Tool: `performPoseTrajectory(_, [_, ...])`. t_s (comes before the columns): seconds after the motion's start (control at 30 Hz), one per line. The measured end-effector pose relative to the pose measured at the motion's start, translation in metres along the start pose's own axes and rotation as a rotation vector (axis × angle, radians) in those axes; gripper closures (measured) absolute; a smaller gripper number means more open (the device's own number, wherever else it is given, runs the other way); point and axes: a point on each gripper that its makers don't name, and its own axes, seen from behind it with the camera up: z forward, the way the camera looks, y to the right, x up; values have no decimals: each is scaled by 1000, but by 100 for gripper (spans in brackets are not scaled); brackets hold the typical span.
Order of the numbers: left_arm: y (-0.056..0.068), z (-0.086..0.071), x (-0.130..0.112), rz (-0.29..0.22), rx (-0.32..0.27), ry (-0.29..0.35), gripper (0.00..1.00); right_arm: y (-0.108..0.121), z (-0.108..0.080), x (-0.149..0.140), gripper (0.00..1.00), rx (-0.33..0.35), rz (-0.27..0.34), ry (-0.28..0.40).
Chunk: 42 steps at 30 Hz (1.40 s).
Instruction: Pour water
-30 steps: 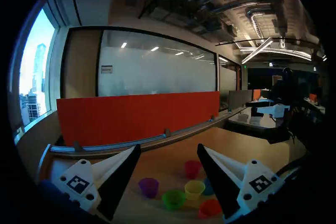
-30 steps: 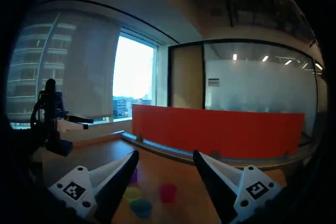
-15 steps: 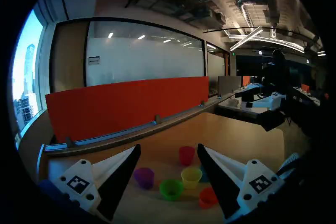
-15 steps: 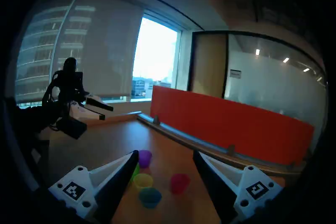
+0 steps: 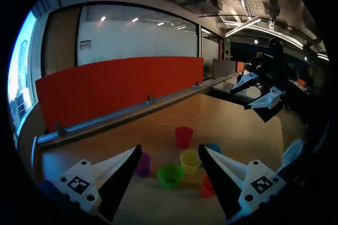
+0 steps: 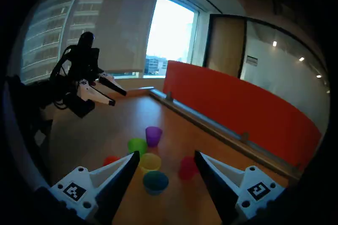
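Observation:
Several small plastic cups stand grouped on the wooden table (image 5: 236,123). In the left gripper view they are a red cup (image 5: 183,136), a yellow cup (image 5: 190,161), a green cup (image 5: 170,175), a purple cup (image 5: 143,164), a blue cup (image 5: 213,147) and an orange cup (image 5: 206,185). My left gripper (image 5: 169,153) hangs open above them, empty. The right gripper (image 5: 257,94) shows far right there, open. In the right gripper view my right gripper (image 6: 166,159) is open over the blue cup (image 6: 155,182), yellow cup (image 6: 150,162), red cup (image 6: 187,167), green cup (image 6: 137,145), purple cup (image 6: 153,135) and orange cup (image 6: 110,160). The left gripper (image 6: 103,88) shows far left.
An orange-red divider panel (image 5: 122,81) with a metal rail (image 5: 126,113) runs along the table's far edge. A bright window (image 6: 171,39) and a frosted glass wall (image 5: 139,39) lie beyond. A white ribbed object (image 5: 291,153) sits at the right rim of the left gripper view.
Both cameras have tilted down toward the table, so the cups sit higher and fuller in view. Each view now shows the other gripper closer in. Both grippers stay open.

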Motion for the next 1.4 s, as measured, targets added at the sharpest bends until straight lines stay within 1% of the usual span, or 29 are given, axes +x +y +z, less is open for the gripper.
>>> performPoseTrajectory(0.1, [2,9,-16,7,-17,-36,0,-1,10,-15,0,12,11,-30])
performPoseTrajectory(0.33, [6,29,-54,47,-49,-114,0,-5,30,-48,0,39,34,-85])
performPoseTrajectory(0.5, [8,41,-81,69,-67,-173,0,-8,43,-72,0,55,43,-125])
performPoseTrajectory(0.83, [7,59,-128,69,-102,-285,0,-17,65,-111,0,87,45,-189])
performPoseTrajectory(1.0, [7,68,-146,74,-115,-323,0,-24,73,-129,0,109,52,-222])
performPoseTrajectory(1.2, [7,81,-162,68,-124,-361,0,-27,81,-146,0,116,56,-251])
performPoseTrajectory(1.4, [3,92,-169,64,-124,-376,0,-28,88,-158,0,119,60,-276])
